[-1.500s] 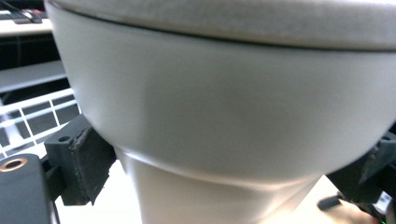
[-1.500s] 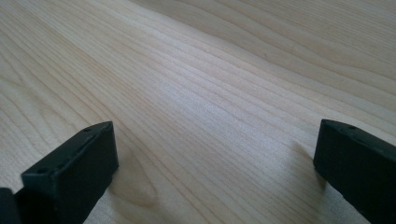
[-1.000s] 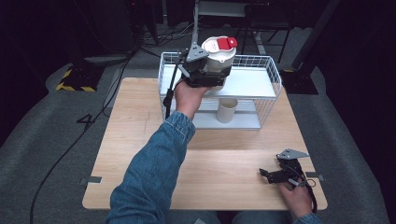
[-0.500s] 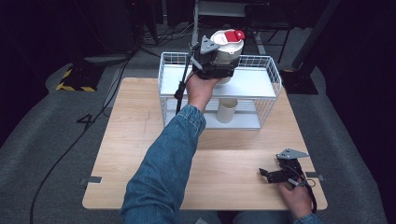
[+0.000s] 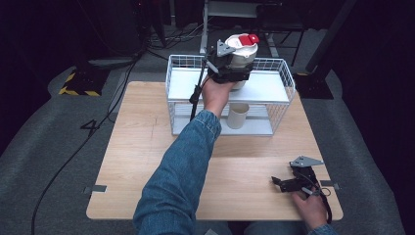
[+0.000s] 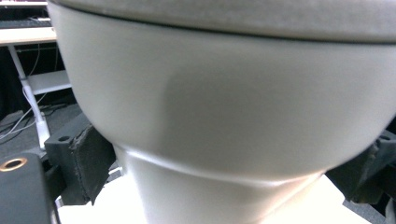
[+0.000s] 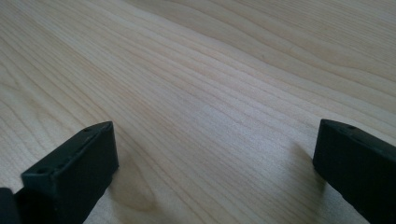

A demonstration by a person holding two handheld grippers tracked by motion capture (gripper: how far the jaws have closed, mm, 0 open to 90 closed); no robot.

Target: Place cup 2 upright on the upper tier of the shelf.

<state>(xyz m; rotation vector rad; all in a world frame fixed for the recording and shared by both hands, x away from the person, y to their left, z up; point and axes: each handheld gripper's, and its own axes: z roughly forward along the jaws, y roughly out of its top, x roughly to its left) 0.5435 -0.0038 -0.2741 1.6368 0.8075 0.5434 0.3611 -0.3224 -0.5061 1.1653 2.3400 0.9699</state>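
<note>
A white tub with a red-tabbed lid (image 5: 241,49) hangs over the back of the top shelf (image 5: 266,90) of a white wire rack (image 5: 283,73). My left gripper (image 5: 230,68) is shut on it from the near side. In the left gripper view the tub's white wall (image 6: 224,93) looms close, with a black pad (image 6: 88,163) pressed against each side of its narrower base. A beige cup (image 5: 238,116) stands upright on the rack's lower shelf. My right gripper (image 5: 286,182) rests on the wooden table (image 5: 147,147) at the near right, open, with bare wood between its jaws (image 7: 215,168).
The rack stands at the table's far edge, centre right. A black cable (image 5: 195,93) trails down from the left gripper in front of the rack. Grey floor, cables and a yellow-black striped block (image 5: 78,85) lie beyond the table's left side.
My left gripper has carried the tub to the right and farther away, from the rack's left part to above the back of its top shelf. The right gripper has stayed put.
</note>
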